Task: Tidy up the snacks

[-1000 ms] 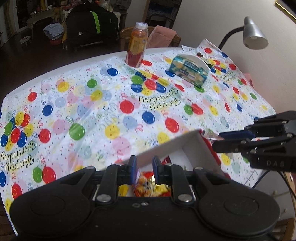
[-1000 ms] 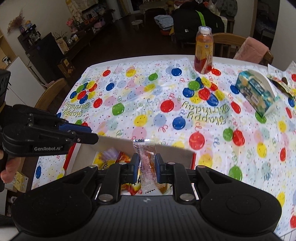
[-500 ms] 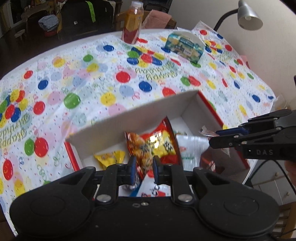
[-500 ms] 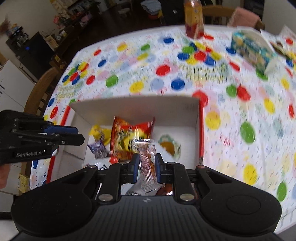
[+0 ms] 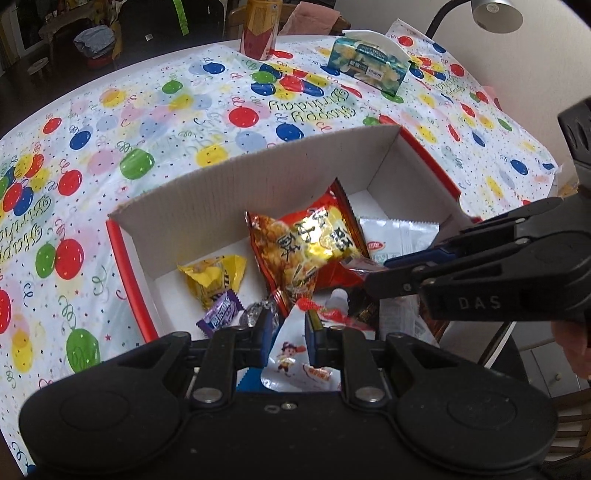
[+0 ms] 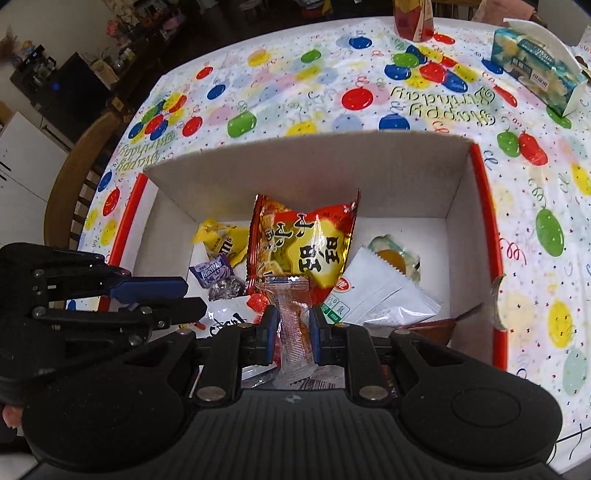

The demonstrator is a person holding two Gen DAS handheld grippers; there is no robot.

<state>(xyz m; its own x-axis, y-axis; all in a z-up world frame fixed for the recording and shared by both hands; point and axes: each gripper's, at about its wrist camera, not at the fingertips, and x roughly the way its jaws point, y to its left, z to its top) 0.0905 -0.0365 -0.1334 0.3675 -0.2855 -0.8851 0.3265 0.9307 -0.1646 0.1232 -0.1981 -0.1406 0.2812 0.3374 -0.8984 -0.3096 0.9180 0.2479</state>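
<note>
A white cardboard box (image 5: 258, 166) with red outer sides lies open on the balloon-print tablecloth. Inside are a red-and-gold snack bag (image 5: 310, 243), a yellow candy pack (image 5: 214, 277), a purple sweet (image 5: 221, 314) and a white packet (image 5: 399, 236). My right gripper (image 6: 293, 325) is shut on a clear packet (image 6: 293, 325) with an orange snack in it, held over the box's near side. My left gripper (image 5: 288, 325) hangs shut over the near left of the box (image 6: 295, 147), above a white cartoon-print bag (image 5: 291, 362). The left gripper holds nothing.
A juice bottle (image 5: 258, 33) and a blue-green carton (image 5: 369, 66) stand at the far side of the table. A desk lamp (image 5: 496, 14) leans in at the back right. A wooden chair (image 6: 74, 177) sits beside the left table edge.
Both grippers have moved forward and tilted down over the box, so its inside is now in full view. The right gripper still holds the clear packet.
</note>
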